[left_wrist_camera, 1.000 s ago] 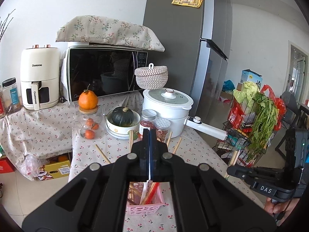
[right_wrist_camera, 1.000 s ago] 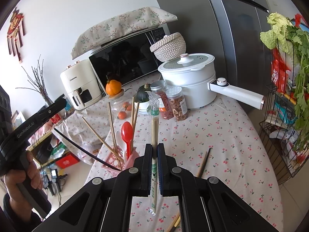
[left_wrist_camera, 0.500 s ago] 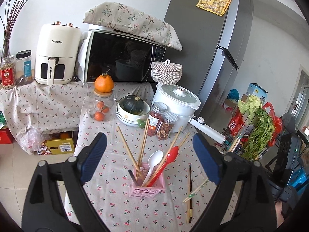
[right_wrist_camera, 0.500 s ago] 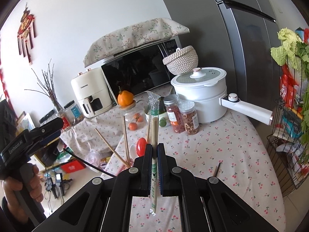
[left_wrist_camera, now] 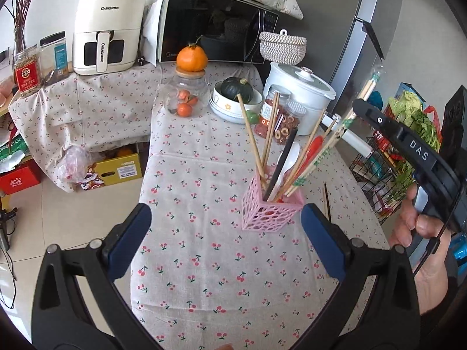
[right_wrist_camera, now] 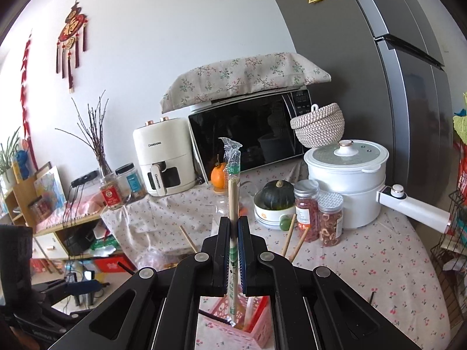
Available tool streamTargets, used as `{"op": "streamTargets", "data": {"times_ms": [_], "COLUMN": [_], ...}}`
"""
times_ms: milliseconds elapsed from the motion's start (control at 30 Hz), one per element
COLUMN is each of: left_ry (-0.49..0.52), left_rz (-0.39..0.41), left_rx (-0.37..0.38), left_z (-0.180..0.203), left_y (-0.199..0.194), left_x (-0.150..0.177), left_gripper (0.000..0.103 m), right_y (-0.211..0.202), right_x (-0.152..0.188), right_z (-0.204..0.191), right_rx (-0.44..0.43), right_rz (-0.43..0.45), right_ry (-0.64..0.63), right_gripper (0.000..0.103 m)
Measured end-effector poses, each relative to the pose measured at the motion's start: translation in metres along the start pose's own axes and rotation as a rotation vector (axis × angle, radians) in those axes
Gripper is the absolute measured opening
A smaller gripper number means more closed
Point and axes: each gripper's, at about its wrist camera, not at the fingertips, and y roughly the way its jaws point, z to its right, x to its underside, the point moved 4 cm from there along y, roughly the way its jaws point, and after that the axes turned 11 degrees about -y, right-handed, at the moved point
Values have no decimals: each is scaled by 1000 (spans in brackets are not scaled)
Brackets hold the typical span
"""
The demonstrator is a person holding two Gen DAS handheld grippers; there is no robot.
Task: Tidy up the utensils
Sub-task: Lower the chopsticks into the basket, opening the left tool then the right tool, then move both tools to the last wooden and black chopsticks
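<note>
The left gripper [left_wrist_camera: 224,230] is now hanging with its jaws spread wide and holding nothing, pulled back above the near end of the table [left_wrist_camera: 204,277]. A second ago those jaws were pressed together right over the pink basket [left_wrist_camera: 271,207]; half a second ago they were already parted, and they are sitting farther back now. That is suggesting the left side's last delivery is finished. The basket is standing right of centre on the cloth, carrying bare wooden chopsticks [left_wrist_camera: 252,137], a white spoon [left_wrist_camera: 287,163] and a red spoon [left_wrist_camera: 310,151].

Further right, the right gripper [right_wrist_camera: 233,250] is clamping a wrapped pair of chopsticks [right_wrist_camera: 232,192] between its narrow jaws. A second ago that pair was being held clear; now its lower tip is dipping into the basket [right_wrist_camera: 251,332], so letting go looks like the next step. One dark chopstick [left_wrist_camera: 327,201] is lying on the cloth just right of the basket, towards the table's right edge, waiting to be collected.
</note>
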Motion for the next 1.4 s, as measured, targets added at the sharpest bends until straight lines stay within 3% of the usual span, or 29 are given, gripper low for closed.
{"op": "streamTargets", "data": {"times_ms": [133, 300, 367, 433, 600, 733, 867, 1167, 1400], "left_ry": [-18, -18, -9, -1, 31, 48, 73, 137, 173], "left_rz": [-74, -106, -113, -118, -94, -92, -132, -201, -250], "left_rx": [2, -22, -31, -39, -31, -32, -36, -37, -39], "left_z": [-3, 1, 4, 6, 16, 23, 33, 63, 80], "left_y": [11, 16, 17, 18, 17, 20, 27, 45, 59], "left_x": [10, 16, 18, 19, 24, 28, 37, 64, 77], "left_gripper": [102, 102, 102, 102, 102, 102, 102, 102, 102], "right_y": [21, 37, 37, 31, 6, -13, -22, -22, -4], "right_x": [11, 25, 27, 25, 17, 20, 36, 109, 159], "right_z": [-13, -14, -9, -3, 14, 31, 56, 120, 146], "right_rx": [20, 19, 11, 15, 9, 59, 125, 303, 317], "right_rz": [-42, -92, -103, -97, -87, -125, -224, -552, -724], "right_ry": [-60, -65, -36, -2, 59, 60, 69, 114, 125], "right_gripper": [6, 8, 24, 59, 83, 101, 103, 103, 103]}}
